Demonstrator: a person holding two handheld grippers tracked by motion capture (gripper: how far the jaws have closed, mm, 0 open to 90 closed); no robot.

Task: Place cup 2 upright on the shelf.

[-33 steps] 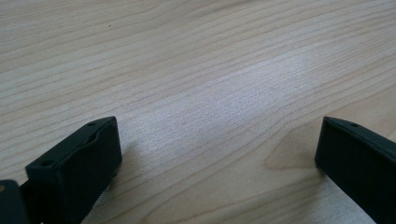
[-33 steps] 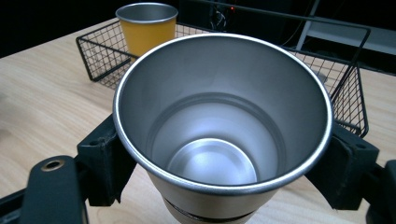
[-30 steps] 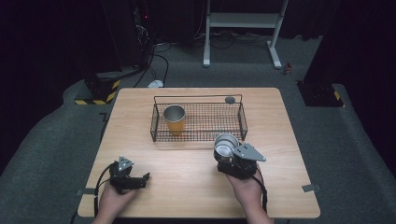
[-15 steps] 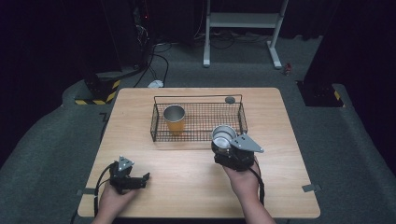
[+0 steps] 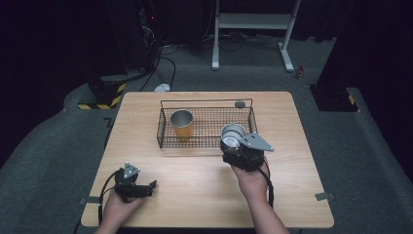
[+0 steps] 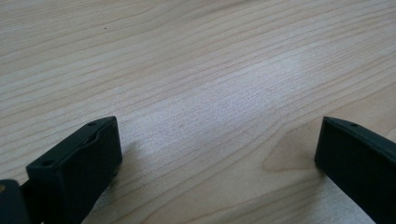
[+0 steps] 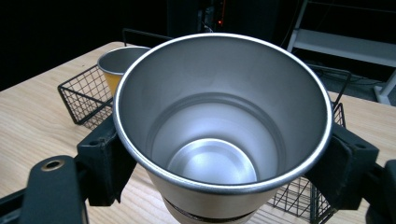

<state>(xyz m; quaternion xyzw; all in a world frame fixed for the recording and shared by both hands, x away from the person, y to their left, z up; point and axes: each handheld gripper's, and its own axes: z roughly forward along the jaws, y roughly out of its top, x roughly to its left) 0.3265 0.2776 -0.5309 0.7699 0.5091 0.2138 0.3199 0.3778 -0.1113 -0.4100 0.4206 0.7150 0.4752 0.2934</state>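
At the centre of the right gripper view, the steel cup (image 7: pixel 219 140) looks like brushed metal, satin inside with a brighter, polished rim. The right claw (image 7: pixel 219 163) clamping it has matt black plastic jaws. At upper left, the orange cup (image 7: pixel 122 63) has a dull metal lining. The wire basket (image 5: pixel 204 127) is thin black-coated metal. The counter (image 6: pixel 210 70) is pale wood, smooth with fine grain.

Light wood desk (image 5: pixel 195 195), rectangular, grain visible, on grey carpet. Black wire basket (image 5: pixel 207 141) sits on desk toward far edge, centre. Small dark round object (image 5: pixel 239 104) on desk just behind basket's far right corner; too small to identify. Left gripper (image 5: pixel 146 187) rests on desk near front left corner, jaws spread over bare wood.
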